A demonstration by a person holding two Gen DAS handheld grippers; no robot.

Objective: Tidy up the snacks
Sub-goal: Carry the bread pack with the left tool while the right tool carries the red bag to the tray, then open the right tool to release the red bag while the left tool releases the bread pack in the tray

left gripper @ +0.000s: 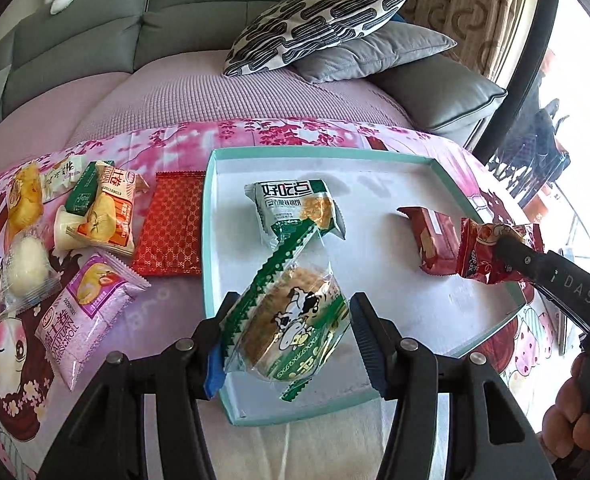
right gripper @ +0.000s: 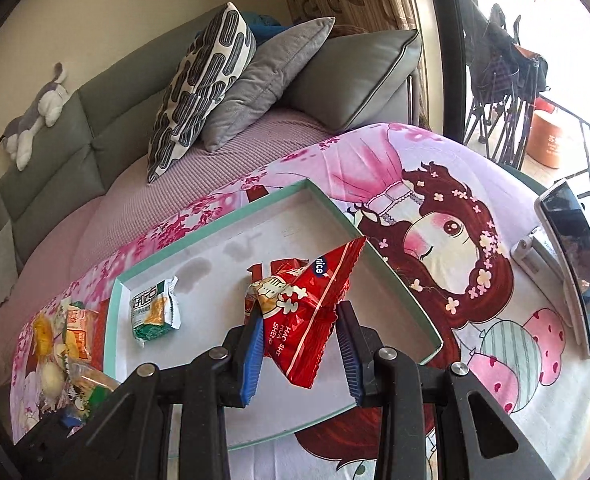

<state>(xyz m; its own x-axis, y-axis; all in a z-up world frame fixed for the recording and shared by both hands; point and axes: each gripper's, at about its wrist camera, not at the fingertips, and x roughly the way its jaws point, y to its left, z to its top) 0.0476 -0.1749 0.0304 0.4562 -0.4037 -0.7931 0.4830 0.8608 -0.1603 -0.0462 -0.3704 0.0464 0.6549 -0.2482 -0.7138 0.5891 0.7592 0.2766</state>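
Note:
My left gripper (left gripper: 289,332) is shut on a clear green-edged biscuit pack (left gripper: 295,320) with a cow picture, held over the near-left part of a shallow teal-rimmed white tray (left gripper: 209,216). My right gripper (right gripper: 301,338) is shut on a red snack bag (right gripper: 307,316), held over the tray's right side (right gripper: 395,276); the bag also shows in the left wrist view (left gripper: 483,256). Inside the tray lie a green-and-white cracker pack (left gripper: 295,208) and a dark red biscuit pack (left gripper: 435,240).
Left of the tray lie several loose snacks: a red patterned packet (left gripper: 171,228), a purple roll pack (left gripper: 83,312), an orange pack (left gripper: 111,208), a round bun (left gripper: 25,264). A phone on a stand (right gripper: 575,268) sits at right. Sofa cushions (left gripper: 319,24) lie behind.

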